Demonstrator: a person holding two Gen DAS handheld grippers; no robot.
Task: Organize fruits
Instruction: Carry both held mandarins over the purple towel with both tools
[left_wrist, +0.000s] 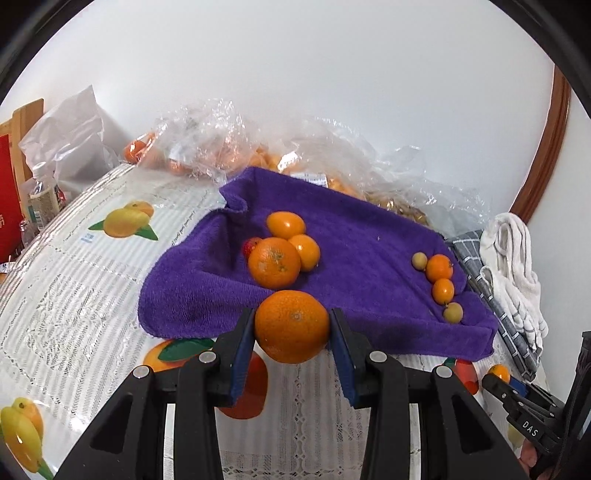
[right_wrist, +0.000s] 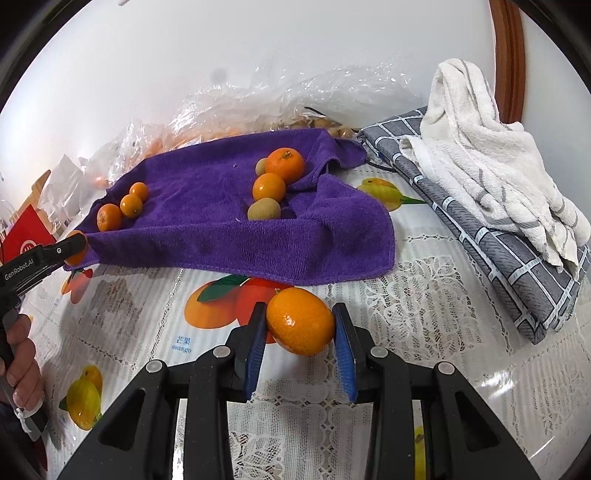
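A purple towel (left_wrist: 351, 266) (right_wrist: 221, 236) lies on the table with two clusters of fruit. Its left cluster holds a big orange (left_wrist: 274, 263), two small oranges (left_wrist: 286, 224) and a red fruit (left_wrist: 250, 245). Its right cluster has small oranges (left_wrist: 439, 267) (right_wrist: 284, 164) and greenish-brown round fruits (left_wrist: 453, 312) (right_wrist: 263, 209). My left gripper (left_wrist: 291, 326) is shut on a large orange (left_wrist: 291, 325) just before the towel's near edge. My right gripper (right_wrist: 300, 323) is shut on a small oval orange (right_wrist: 300, 320) above the tablecloth, also seen at the left wrist view's lower right as a small orange (left_wrist: 499, 372).
Crinkled clear plastic bags of fruit (left_wrist: 236, 144) (right_wrist: 280, 99) lie behind the towel against the white wall. A grey checked cloth (right_wrist: 491, 229) with a white towel (right_wrist: 491, 155) on it lies at the right. Bottles (left_wrist: 42, 199) and a red box (right_wrist: 26, 236) stand at the left.
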